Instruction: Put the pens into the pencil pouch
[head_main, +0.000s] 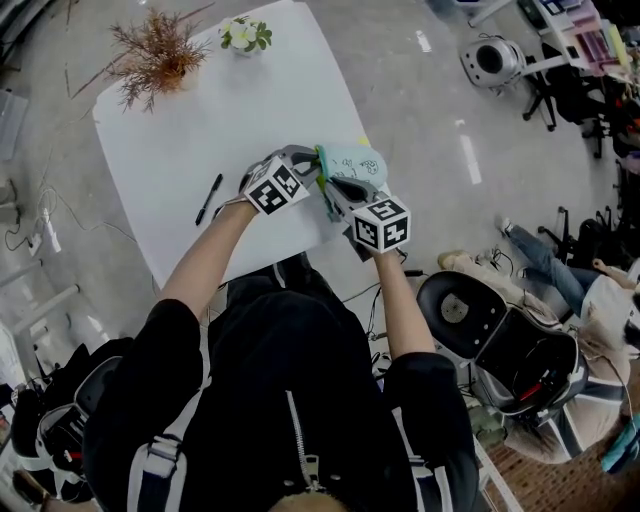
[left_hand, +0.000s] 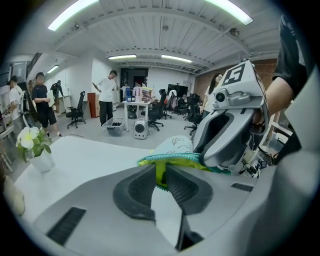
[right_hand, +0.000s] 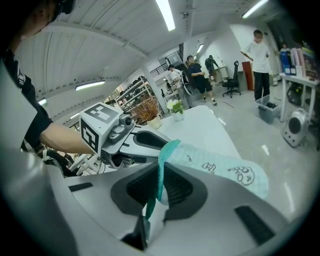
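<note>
Left hand-held gripper (head_main: 310, 165) and right hand-held gripper (head_main: 328, 190) both clamp the pouch (head_main: 355, 162) by its rim. The pen (head_main: 209, 198) lies to their left, near the counter's (head_main: 200, 120) left edge, closer to the left one.

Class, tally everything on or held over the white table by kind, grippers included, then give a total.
black pen: 1
pencil pouch: 1
plants: 2, a dried bunch and white flowers
grippers: 2, the left gripper and the right gripper, each shut on the pouch's edge
Total: 6
</note>
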